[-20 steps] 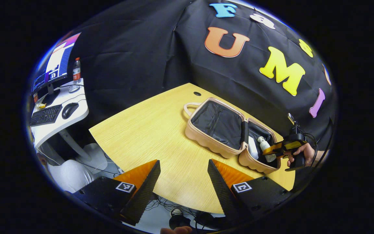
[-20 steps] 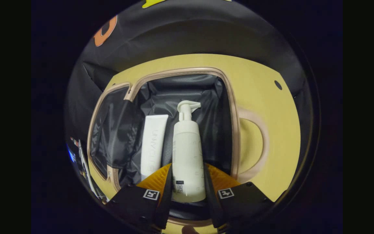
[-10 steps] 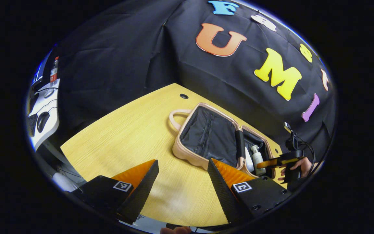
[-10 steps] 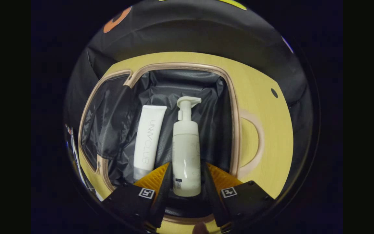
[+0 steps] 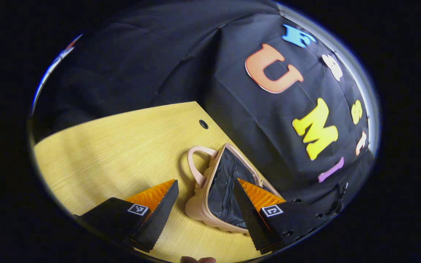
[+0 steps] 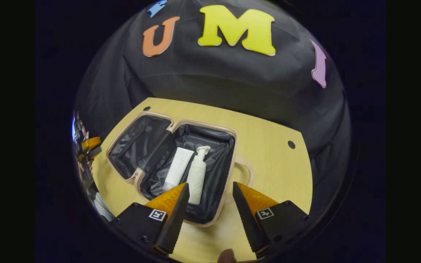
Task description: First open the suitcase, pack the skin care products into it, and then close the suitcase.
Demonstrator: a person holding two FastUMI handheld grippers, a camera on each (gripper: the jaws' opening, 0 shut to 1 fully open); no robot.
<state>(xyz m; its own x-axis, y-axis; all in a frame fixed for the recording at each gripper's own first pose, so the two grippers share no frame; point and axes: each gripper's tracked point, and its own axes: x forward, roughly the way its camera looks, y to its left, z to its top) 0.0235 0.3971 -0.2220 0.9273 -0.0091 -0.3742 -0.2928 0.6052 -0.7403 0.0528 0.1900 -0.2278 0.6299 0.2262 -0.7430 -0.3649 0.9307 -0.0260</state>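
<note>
The beige suitcase (image 6: 217,153) lies open on the yellow table (image 6: 269,160), black lining up. A white tube (image 6: 178,168) and a white pump bottle (image 6: 197,177) lie side by side in its right half. My right gripper (image 6: 209,186) hangs open above the case's near edge, holding nothing. In the left gripper view the lid half (image 5: 223,190) is seen at a steep angle, with its beige shell (image 5: 197,206) and handle (image 5: 194,164). My left gripper (image 5: 205,184) is open, its fingers either side of that shell's edge. It also appears at the lid's side (image 6: 93,148).
Round cable holes (image 6: 291,144) (image 5: 203,124) sit in the tabletop near the black cloth wall behind it. Bare table (image 5: 115,146) stretches left of the case. A second handle (image 6: 249,175) sticks out on the case's right side.
My right gripper has opened, left the pump bottle lying in the case, and pulled back and up. My left gripper has moved right, close up to the lid half.
</note>
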